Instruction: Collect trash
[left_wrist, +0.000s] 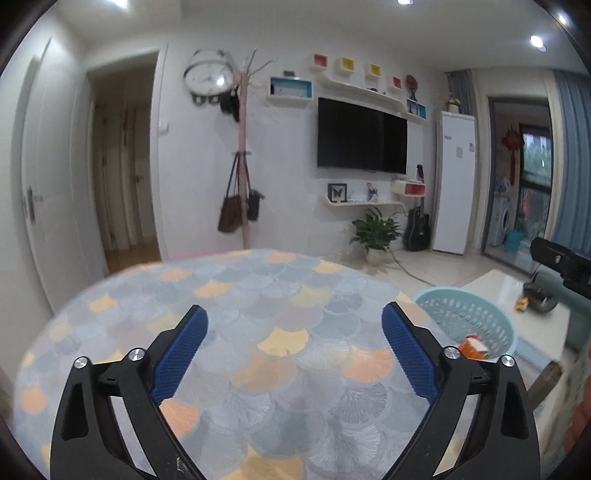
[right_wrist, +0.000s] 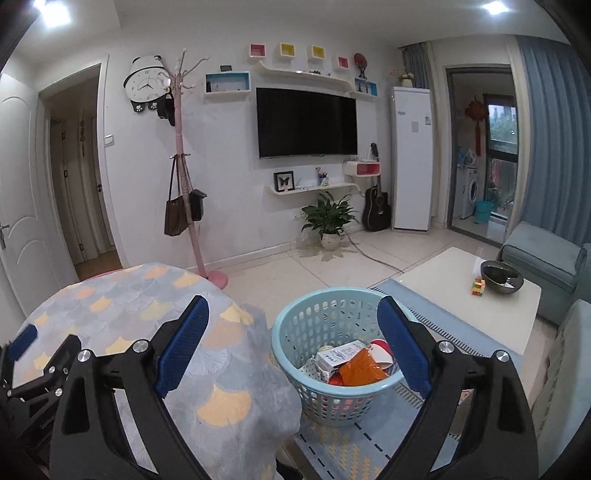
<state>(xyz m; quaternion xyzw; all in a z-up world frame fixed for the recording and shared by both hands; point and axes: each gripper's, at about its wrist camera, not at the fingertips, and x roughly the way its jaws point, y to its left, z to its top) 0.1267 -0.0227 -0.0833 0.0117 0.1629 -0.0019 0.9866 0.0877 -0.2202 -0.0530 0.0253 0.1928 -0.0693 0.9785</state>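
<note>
Trash (right_wrist: 351, 363) sits in the light-blue basket (right_wrist: 295, 347) on the floor: orange wrapper, white printed carton, something red and white, more underneath, too jumbled to list. From the left wrist view only an orange-and-white scrap (left_wrist: 474, 347) shows inside the basket (left_wrist: 491, 314).

Progress, judged: mostly done, several pieces binned. Table with fan-pattern cloth (left_wrist: 258, 332) shows no loose trash on the visible part; near edge hidden behind the gripper bodies. Possibly left: small multicoloured block (right_wrist: 477, 287) beside the dark bowl (right_wrist: 502, 277) on the white coffee table (right_wrist: 443, 280). Cannot tell if trash or a toy. Floor and rug around the basket look clear.

Right gripper (right_wrist: 291, 354): spread wide, nothing between the pads. Hangs above and short of the basket; right pad (right_wrist: 402, 354) overlaps the rim in view, but no sign of touching. Trash lies below and ahead, seen in the gap between the fingers, toward the right one.

Left gripper (left_wrist: 295, 350): also spread wide, empty. Points across the tablecloth, off the surface. Basket off to its right, past the table edge, outside the right finger. Part of the other gripper's body visible at far right.

Next, judged: check the coffee table, else finished.
</note>
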